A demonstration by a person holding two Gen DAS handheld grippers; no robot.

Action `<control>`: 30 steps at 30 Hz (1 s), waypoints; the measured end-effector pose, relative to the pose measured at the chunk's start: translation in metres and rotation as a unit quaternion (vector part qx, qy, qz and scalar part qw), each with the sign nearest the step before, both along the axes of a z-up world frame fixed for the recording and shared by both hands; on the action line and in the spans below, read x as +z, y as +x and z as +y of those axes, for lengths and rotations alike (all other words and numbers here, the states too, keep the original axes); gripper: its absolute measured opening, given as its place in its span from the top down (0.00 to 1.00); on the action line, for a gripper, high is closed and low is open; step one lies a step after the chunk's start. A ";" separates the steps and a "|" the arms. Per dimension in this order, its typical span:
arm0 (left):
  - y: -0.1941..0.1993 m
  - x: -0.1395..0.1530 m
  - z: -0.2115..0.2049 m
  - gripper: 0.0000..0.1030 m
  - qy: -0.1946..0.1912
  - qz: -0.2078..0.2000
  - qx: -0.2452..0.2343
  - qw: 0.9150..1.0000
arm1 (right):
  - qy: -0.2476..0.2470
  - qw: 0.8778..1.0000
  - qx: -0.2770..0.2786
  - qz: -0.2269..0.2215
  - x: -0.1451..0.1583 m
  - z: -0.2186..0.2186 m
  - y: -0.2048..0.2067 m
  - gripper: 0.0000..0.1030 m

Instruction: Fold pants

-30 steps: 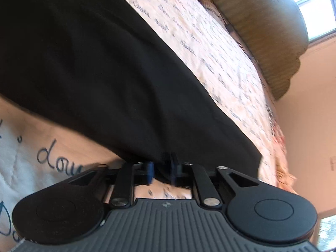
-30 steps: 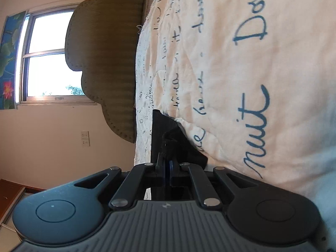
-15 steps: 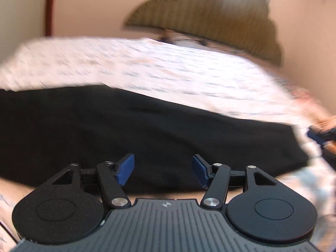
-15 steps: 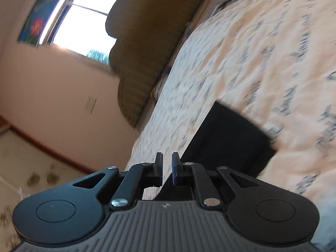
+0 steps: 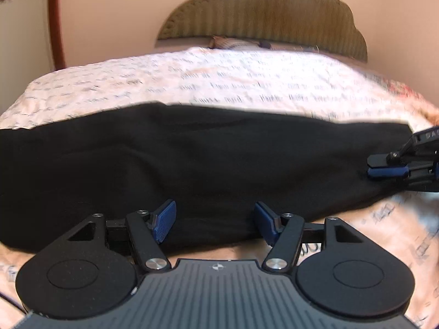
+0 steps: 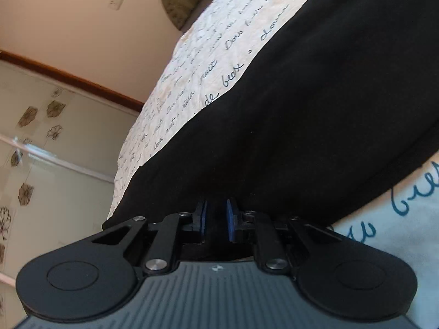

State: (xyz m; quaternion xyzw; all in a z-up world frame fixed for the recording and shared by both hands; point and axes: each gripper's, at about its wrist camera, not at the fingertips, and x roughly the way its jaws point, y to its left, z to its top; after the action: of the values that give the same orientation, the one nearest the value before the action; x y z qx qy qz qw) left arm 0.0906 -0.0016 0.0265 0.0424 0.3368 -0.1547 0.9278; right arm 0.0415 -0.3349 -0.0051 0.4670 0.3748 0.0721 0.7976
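Note:
The black pants [image 5: 192, 164] lie flat in a long band across the bed, folded lengthwise. My left gripper [image 5: 214, 219] is open and empty just above the pants' near edge, around the middle. My right gripper [image 6: 216, 213] sits at the pants' [image 6: 315, 109] end with its blue pads a narrow gap apart and black cloth between them; the pads do not press the cloth. It also shows in the left wrist view [image 5: 384, 171] at the pants' right end.
The bed wears a cream bedspread [image 5: 219, 82] with blue script. A ribbed olive headboard [image 5: 260, 13] stands at the far side, with a pillow [image 5: 233, 42] below it. A wall with a wooden trim [image 6: 68, 79] lies left of the bed.
My left gripper let go of the pants, opened wide and backed off level. My right gripper swung round to the pants' end and its pads parted a little.

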 end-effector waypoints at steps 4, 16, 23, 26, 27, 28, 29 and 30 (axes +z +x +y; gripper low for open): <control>0.011 0.016 0.029 0.17 0.013 -0.054 0.033 0.998 | -0.044 0.997 0.018 -0.053 0.037 0.015 0.014 0.74; 0.041 -0.018 0.095 0.15 0.033 -0.014 0.130 0.991 | -0.064 0.997 0.013 -0.040 0.015 0.029 0.048 0.40; 0.025 0.013 0.103 0.14 -0.009 -0.030 0.148 0.989 | 0.002 0.992 -0.085 -0.097 0.052 -0.028 -0.032 0.35; 0.019 0.037 0.095 0.14 -0.019 -0.056 0.142 0.988 | 0.025 0.980 -0.176 -0.085 0.048 -0.078 -0.085 0.31; 0.017 0.045 0.088 0.14 -0.021 -0.064 0.135 0.989 | 0.033 0.976 -0.202 -0.076 0.045 -0.092 -0.100 0.30; 0.015 0.052 0.081 0.13 -0.026 -0.072 0.126 0.989 | 0.039 0.972 -0.222 -0.073 0.041 -0.105 -0.113 0.30; 0.014 0.059 0.073 0.12 -0.032 -0.077 0.117 0.990 | 0.045 0.968 -0.238 -0.067 0.037 -0.116 -0.123 0.30; 0.015 0.063 0.064 0.11 -0.036 -0.078 0.107 0.991 | 0.054 0.964 -0.256 -0.055 0.030 -0.126 -0.131 0.30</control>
State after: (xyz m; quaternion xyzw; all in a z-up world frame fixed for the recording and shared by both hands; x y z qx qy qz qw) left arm 0.1052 0.0621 0.0896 -0.0154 0.2603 -0.0625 0.9634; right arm -0.0891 -0.4611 0.0250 0.5852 0.1942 -0.0884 0.7823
